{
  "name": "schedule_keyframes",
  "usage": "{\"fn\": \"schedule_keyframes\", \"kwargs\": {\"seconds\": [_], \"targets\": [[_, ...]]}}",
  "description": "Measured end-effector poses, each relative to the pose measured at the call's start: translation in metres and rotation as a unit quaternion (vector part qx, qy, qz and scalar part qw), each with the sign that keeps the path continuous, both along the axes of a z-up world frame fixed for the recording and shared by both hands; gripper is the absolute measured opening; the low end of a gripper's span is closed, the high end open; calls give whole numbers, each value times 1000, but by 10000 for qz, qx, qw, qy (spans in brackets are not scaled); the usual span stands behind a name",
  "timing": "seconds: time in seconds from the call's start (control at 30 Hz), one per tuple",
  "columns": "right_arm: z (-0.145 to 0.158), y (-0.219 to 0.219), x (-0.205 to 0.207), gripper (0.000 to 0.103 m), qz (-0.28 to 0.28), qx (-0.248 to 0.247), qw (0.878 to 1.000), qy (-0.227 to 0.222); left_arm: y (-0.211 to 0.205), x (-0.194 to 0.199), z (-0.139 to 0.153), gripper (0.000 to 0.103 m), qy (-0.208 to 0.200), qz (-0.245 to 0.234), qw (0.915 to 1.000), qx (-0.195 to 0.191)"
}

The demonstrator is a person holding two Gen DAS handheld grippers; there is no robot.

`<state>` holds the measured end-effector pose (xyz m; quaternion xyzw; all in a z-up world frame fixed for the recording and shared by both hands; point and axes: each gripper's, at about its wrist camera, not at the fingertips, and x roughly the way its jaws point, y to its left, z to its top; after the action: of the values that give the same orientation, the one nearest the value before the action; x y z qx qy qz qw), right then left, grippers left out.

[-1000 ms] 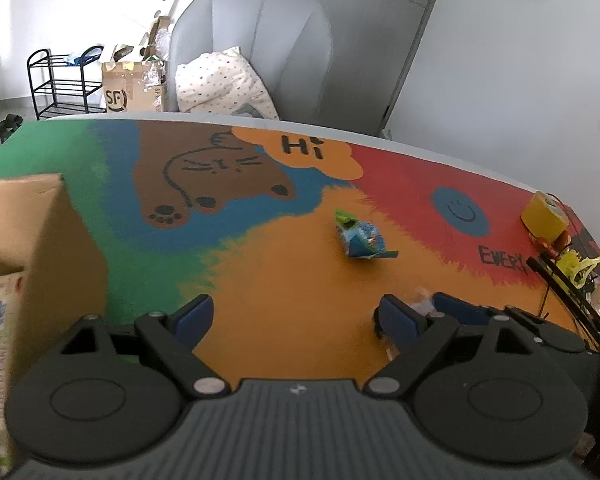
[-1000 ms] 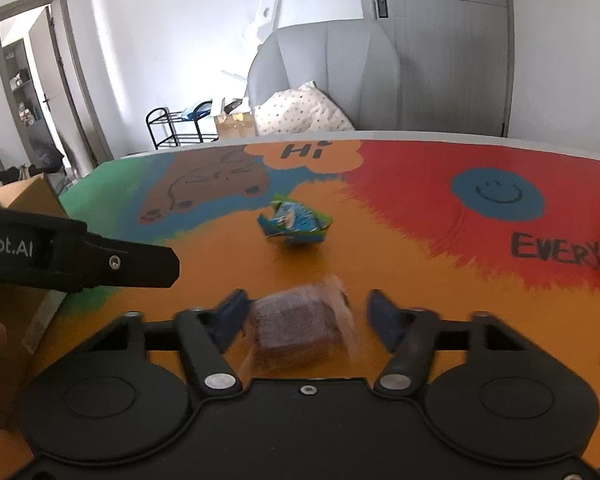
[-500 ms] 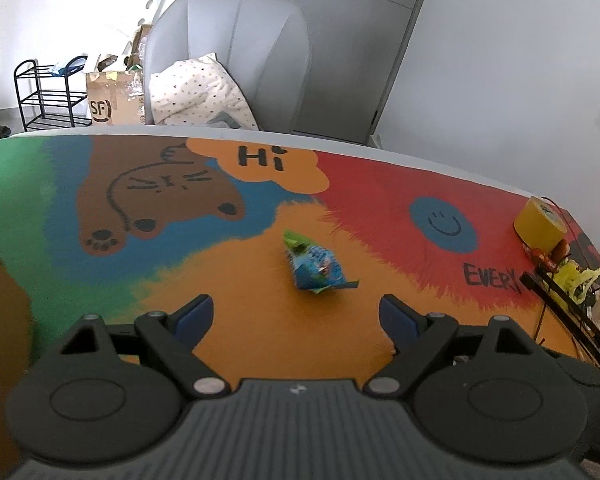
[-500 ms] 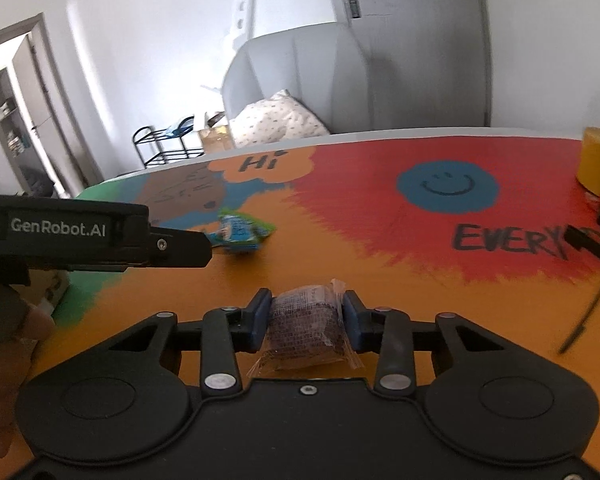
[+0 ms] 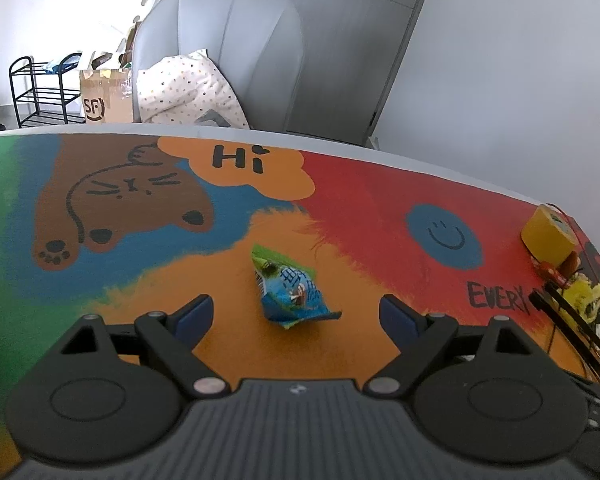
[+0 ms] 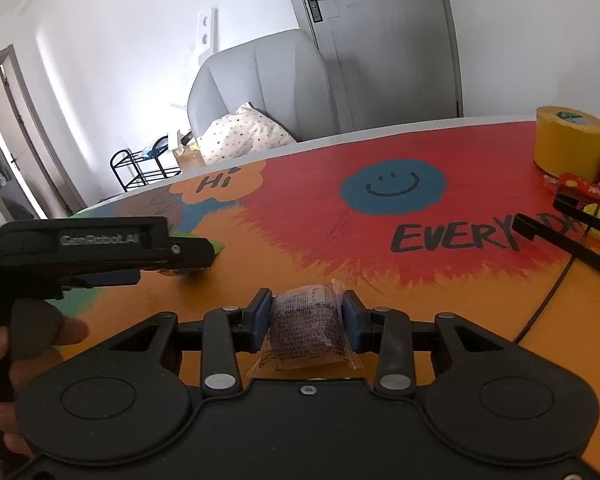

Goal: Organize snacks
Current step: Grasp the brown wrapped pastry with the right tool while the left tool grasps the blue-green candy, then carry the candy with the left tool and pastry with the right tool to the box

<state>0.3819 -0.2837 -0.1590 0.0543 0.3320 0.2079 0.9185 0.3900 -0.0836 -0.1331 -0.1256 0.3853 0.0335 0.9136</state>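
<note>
A blue and green snack packet (image 5: 290,290) lies on the orange part of the painted tabletop (image 5: 380,208). My left gripper (image 5: 296,318) is open, with the packet just beyond and between its blue fingertips. My right gripper (image 6: 305,316) is shut on a brown snack in clear wrap (image 6: 306,326) and holds it just above the table. The left gripper's body (image 6: 100,246) shows at the left of the right wrist view and hides the blue packet there.
A yellow tape roll (image 5: 548,236) (image 6: 568,142), small red and yellow items (image 6: 580,188) and black cables (image 6: 572,240) sit at the table's right end. A grey armchair (image 5: 228,48) with a dotted pillow stands behind the table. A shoe rack (image 5: 40,92) and cardboard box (image 5: 104,98) are far left.
My right gripper closed on the brown snack and lifted it slightly. My left gripper swung right from a cardboard box and came close to the blue packet, staying open.
</note>
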Motion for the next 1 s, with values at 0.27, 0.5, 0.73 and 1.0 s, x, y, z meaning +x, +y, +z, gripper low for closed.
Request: {"fn": "schedule_keyframes", "kwargs": {"seconds": [0.27, 0.5, 0.73, 1.0], "targets": [[3, -5, 2, 65, -92, 3, 9999, 88, 0, 10, -7, 72, -82, 230, 9996, 120], [3, 2, -3, 71, -20, -382, 9992, 88, 2, -3, -4, 33, -54, 168, 9998, 76], [1, 14, -8, 50, -7, -847, 9963, -137, 1, -24, -1, 33, -70, 110, 9999, 109], [5, 17, -14, 36, 143, -719, 9971, -215, -2, -56, 18, 33, -182, 15, 9998, 74]]}}
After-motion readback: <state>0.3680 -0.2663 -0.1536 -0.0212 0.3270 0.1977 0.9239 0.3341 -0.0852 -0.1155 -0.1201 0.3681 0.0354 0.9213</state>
